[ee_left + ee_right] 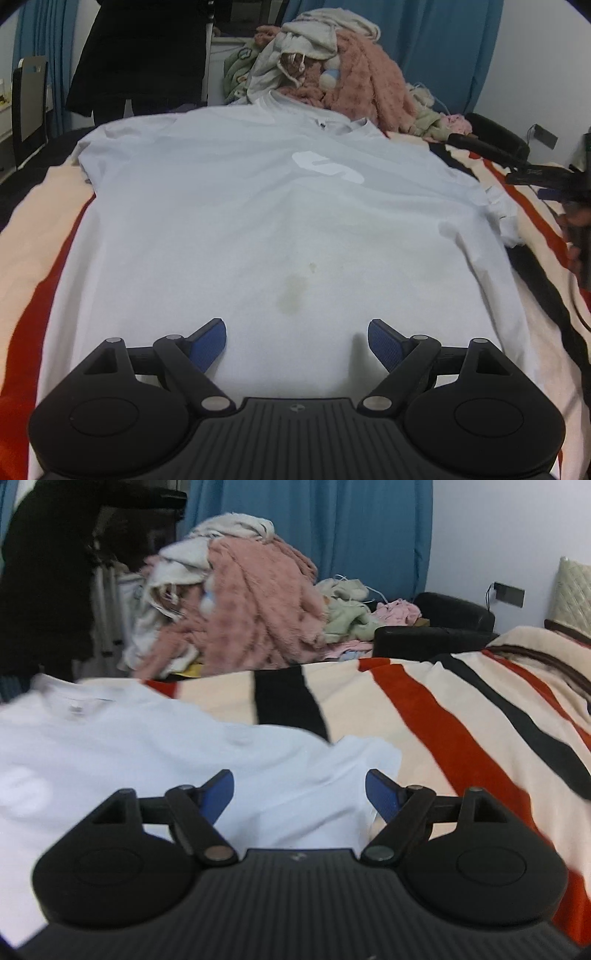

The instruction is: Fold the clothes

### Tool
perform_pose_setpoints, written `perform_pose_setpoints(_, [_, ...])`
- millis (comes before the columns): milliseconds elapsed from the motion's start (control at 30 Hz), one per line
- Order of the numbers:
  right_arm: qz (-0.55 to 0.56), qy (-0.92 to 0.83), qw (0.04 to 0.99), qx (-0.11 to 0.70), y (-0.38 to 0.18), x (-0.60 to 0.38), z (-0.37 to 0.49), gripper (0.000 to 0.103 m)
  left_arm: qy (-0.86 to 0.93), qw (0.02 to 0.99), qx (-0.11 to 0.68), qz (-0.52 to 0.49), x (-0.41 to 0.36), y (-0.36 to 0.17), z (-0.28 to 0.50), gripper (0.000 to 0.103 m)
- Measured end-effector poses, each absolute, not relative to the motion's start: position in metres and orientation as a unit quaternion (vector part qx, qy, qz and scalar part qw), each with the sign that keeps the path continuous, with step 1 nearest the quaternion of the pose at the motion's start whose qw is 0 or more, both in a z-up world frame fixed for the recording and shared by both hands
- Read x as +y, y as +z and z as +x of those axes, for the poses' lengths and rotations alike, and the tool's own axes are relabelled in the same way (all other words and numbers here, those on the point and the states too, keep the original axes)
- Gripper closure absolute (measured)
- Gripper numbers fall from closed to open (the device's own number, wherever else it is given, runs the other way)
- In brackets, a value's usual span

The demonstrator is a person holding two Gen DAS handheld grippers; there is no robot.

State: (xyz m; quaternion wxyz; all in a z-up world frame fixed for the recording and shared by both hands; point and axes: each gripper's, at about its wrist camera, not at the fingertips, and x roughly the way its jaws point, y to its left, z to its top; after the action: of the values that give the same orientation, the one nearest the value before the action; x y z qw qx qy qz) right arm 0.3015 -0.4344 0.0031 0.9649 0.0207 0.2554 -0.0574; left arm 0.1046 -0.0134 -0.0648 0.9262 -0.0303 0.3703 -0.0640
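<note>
The white T-shirt (258,206) lies flat on the striped blanket (461,716), collar toward the far edge. Both the left gripper (296,341) and the right gripper (299,794) are wide open and hold nothing. The first fold comes next, probably grabbing the sleeve (369,757) near the right edge.

White tee (258,221); red/black/cream striped blanket (461,720); pink fleece (258,609).

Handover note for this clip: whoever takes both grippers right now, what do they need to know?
Left gripper: jaws open, empty, above the T-shirt's hem end.
Right gripper: jaws open, empty, over the sleeve.
White T-shirt lies spread flat, front up, on the striped blanket; that sleeve looks rumpled.
Done: shirt laid out. Left: every fold.
Unfolded clothes pile waits beyond the collar.
</note>
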Motion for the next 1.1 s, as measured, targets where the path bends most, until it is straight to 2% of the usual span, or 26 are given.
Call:
perform_pose_setpoints(167, [0.093,-0.01,0.956,0.279,0.039,-0.406,0.207,0.023,-0.084,0.924,0.371,-0.041,-0.009,-0.05,0.078,0.017])
perform_pose_setpoints(300, [0.092,0.017,0.959,0.268,0.055,-0.375,0.116,0.023,-0.101,0.915,0.388,-0.052,0.001,-0.04,0.047,0.017])
perform_pose_setpoints(467, [0.112,0.031,0.965,0.236,0.042,-0.356,0.027,0.023,-0.116,0.915,0.379,-0.074,0.015,-0.027,0.021,0.017])
perform_pose_setpoints(633, [0.152,0.025,0.955,0.252,0.027,-0.361,0.004,0.024,-0.12,0.913,0.382,-0.078,0.016,-0.024,0.016,0.017])
perform_pose_setpoints(667, [0.154,0.028,0.956,0.248,0.029,-0.362,0.003,0.027,-0.125,0.912,0.383,-0.078,0.014,-0.024,0.014,0.017])
perform_pose_setpoints(700, [0.157,0.028,0.958,0.24,0.032,-0.364,0.001,0.042,-0.131,0.911,0.382,-0.077,0.012,-0.024,0.012,0.018])
perform_pose_setpoints(767, [0.156,0.019,0.96,0.231,0.034,-0.367,0.0,0.056,-0.154,0.911,0.378,-0.061,0.002,-0.023,0.006,0.018])
perform_pose_setpoints(900, [0.197,0.018,0.947,0.251,0.024,-0.381,0.008,0.053,-0.212,0.898,0.383,-0.041,-0.025,-0.027,-0.011,0.022])
perform_pose_setpoints(933, [0.212,0.016,0.942,0.261,0.021,-0.385,0.01,0.05,-0.23,0.891,0.389,-0.039,-0.034,-0.03,-0.016,0.025])
perform_pose_setpoints(967, [0.224,0.007,0.937,0.267,0.019,-0.389,0.009,0.04,-0.248,0.884,0.395,-0.036,-0.042,-0.033,-0.021,0.029])
perform_pose_setpoints(1000, [0.236,-0.001,0.933,0.272,0.016,-0.392,0.009,0.035,-0.266,0.876,0.401,-0.033,-0.052,-0.037,-0.026,0.031])
perform_pose_setpoints(1100, [0.27,-0.01,0.929,0.254,0.015,-0.405,0.002,0.035,-0.317,0.852,0.416,-0.023,-0.08,-0.047,-0.044,0.039])
